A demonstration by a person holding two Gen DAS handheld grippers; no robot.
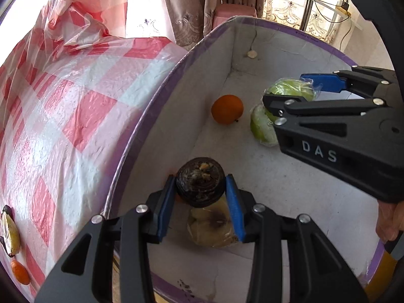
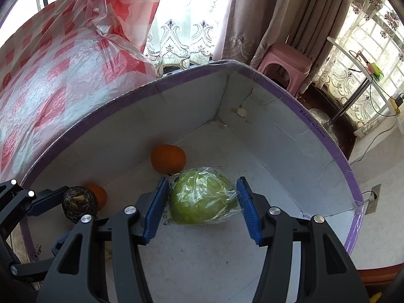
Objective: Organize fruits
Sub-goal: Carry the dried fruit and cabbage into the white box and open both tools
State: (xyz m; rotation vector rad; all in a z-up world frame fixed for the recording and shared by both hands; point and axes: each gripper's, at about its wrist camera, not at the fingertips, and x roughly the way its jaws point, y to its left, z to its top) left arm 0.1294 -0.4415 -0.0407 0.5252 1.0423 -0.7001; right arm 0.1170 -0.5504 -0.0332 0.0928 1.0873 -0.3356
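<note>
A white cardboard box with a purple rim [image 1: 156, 116] [image 2: 325, 136] stands beside the checked table. My left gripper [image 1: 202, 189] is shut on a dark, shrivelled round fruit [image 1: 200, 184] [image 2: 79, 202], low inside the box near its left wall. Under it lies a yellowish bruised fruit in wrap [image 1: 212, 227]. My right gripper [image 2: 203, 199] [image 1: 285, 88] is shut on a green fruit in clear plastic wrap [image 2: 199, 199] [image 1: 262, 128] over the box floor. An orange [image 1: 227, 109] [image 2: 168, 159] rests at the far wall. A second orange [image 2: 99, 195] shows behind the dark fruit.
A red-and-white checked plastic cloth [image 1: 63, 126] covers the table left of the box, with a banana [image 1: 10, 232] and a small orange [image 1: 20, 272] on it. A pink stool [image 2: 290, 60], curtains and a glass side table [image 2: 353, 58] stand beyond. A hand [image 1: 388, 219] shows at right.
</note>
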